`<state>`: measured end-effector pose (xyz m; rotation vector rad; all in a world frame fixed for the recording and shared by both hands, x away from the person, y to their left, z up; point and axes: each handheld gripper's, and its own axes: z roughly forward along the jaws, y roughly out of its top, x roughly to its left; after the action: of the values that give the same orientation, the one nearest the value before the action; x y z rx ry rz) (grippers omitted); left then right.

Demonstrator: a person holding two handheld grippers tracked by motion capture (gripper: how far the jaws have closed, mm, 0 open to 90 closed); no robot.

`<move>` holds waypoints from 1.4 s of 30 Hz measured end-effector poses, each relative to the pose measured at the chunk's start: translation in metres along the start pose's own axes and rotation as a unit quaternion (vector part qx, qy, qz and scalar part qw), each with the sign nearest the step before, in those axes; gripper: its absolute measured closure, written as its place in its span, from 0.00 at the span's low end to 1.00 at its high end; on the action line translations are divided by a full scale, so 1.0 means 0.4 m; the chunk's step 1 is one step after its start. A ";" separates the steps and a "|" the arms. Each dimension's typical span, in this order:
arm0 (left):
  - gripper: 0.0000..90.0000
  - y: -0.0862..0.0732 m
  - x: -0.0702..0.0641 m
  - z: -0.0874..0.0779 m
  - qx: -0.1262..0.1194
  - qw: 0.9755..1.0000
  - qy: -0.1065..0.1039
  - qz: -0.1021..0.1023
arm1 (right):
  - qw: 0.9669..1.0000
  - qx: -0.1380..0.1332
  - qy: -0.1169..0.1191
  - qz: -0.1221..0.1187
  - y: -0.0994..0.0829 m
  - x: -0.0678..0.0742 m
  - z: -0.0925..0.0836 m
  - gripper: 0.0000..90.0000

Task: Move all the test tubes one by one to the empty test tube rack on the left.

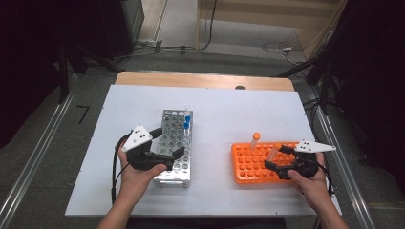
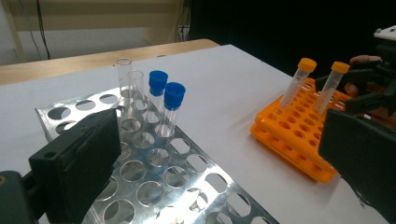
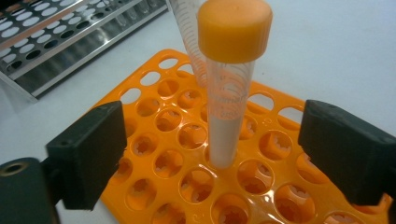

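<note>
The right gripper (image 3: 212, 154) has its fingers released around the orange-capped tube (image 3: 231, 88) standing in the orange rack (image 3: 154, 121); an off-centre squeeze could tilt it. The left gripper (image 1: 165, 143) hovers released over the metal rack (image 1: 184, 169).

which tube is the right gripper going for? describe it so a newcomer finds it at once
Find the orange rack on the right of the white table. Two orange-capped tubes stand in it; the target tube is the nearer one, standing between the open jaws of the right gripper, while the other tube stands apart behind it.
</note>
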<state>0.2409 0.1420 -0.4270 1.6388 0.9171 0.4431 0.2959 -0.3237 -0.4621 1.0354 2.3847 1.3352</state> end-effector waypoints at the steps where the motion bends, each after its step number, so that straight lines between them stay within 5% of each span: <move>1: 0.00 -0.002 -0.001 -0.004 -0.003 1.000 -0.001 0.002 | 1.000 0.002 -0.001 0.002 -0.001 0.000 0.002 0.14; 24: 0.00 -0.013 -0.009 -0.002 0.003 1.000 -0.003 0.002 | 0.999 0.015 -0.046 -0.012 -0.010 0.012 0.028 0.79; 42: 0.00 -0.008 -0.023 0.000 0.000 1.000 -0.009 0.004 | 0.999 -0.031 -0.023 -0.021 0.023 0.031 -0.023 0.81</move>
<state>0.2342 0.1352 -0.4285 1.6455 0.8968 0.4327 0.2866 -0.3182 -0.4477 0.9821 2.3037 1.3468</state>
